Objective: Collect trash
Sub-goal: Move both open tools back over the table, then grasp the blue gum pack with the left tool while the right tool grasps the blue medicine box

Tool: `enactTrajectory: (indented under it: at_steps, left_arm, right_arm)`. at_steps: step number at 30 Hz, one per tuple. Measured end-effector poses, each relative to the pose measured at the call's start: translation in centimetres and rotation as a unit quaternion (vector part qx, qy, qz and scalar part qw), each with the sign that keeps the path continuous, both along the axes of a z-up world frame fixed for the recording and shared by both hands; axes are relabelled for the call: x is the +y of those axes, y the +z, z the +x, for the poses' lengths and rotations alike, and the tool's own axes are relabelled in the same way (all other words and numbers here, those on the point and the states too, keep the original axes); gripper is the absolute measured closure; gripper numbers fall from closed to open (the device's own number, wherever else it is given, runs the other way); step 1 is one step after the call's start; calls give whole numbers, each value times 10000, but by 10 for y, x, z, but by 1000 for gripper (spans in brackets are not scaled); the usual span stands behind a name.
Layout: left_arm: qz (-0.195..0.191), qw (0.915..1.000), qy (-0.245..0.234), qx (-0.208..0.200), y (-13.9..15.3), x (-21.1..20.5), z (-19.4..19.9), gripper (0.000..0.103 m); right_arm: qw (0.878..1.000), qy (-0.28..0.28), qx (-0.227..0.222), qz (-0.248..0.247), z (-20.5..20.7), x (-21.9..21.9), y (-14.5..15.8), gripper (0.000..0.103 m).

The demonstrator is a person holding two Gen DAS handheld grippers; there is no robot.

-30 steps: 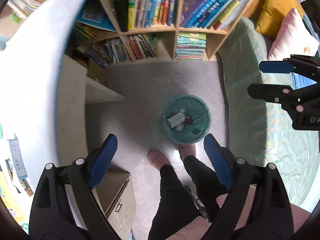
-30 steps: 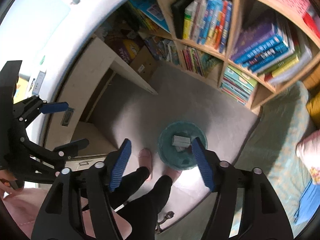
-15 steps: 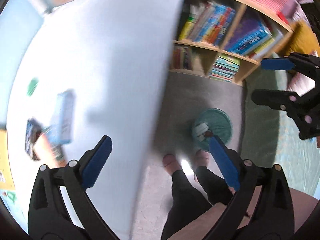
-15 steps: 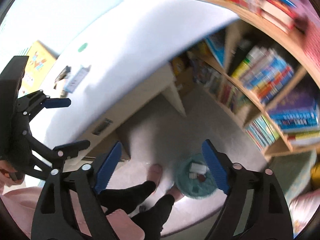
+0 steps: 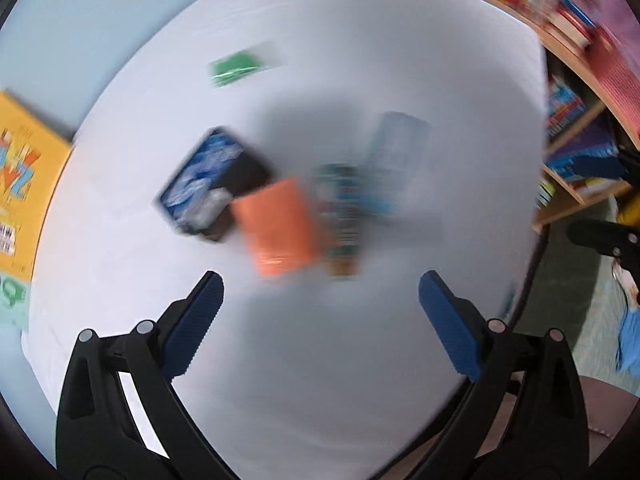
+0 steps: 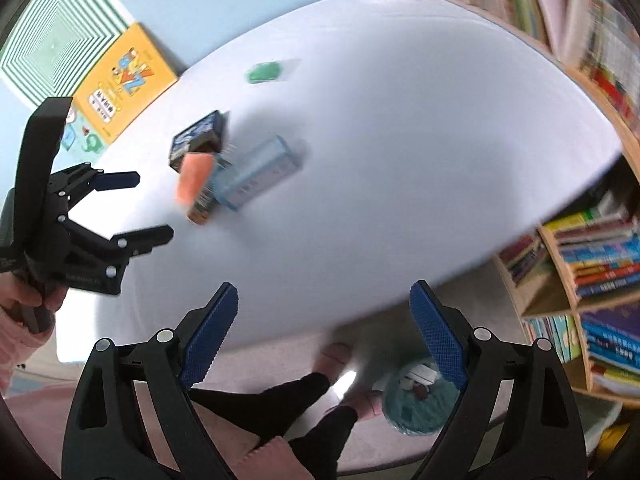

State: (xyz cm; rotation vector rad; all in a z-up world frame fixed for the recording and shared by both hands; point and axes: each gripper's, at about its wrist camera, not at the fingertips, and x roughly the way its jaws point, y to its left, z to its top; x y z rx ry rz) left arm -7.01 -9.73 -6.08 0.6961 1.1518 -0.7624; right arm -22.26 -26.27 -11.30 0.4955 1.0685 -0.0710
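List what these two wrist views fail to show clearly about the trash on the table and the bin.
- Print on the orange packet and pale blue box: motion blur, both views.
- Dark item under the orange packet: partly covered, smeared, left wrist view.
- Green wrapper: too small and blurred to identify.
- Teal bin contents: partly hidden by the right gripper finger; the bin is out of the left view.

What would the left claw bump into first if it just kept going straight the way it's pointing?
Probably the orange packet, which sits nearly dead ahead of the open left claw in a small pile of boxes on the white table. The picture is blurred, so depth is uncertain; it might meet bare tabletop just short of it.
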Motion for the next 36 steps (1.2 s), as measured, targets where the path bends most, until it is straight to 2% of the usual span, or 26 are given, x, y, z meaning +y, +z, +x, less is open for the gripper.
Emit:
enactTrajectory:
  at_steps: [6,12,23,36]
  left_arm:
    - [23,9989,439,-162,-1,36,56,7]
    - [96,9982,556,-201,-11,60,98,7]
    - [244,9995,202,-79,-46,68,150,7]
    - [102,9990,-421,131,-68,50,160,7]
  right_arm:
    - [9997,209,89,-35,45,16,2,16]
    - [9994,235,246,-67,80,25,1,16]
    - [9978,-43,668,12,120,31,-12,16]
    - [9939,-405,1017,159,143,26,-29,16]
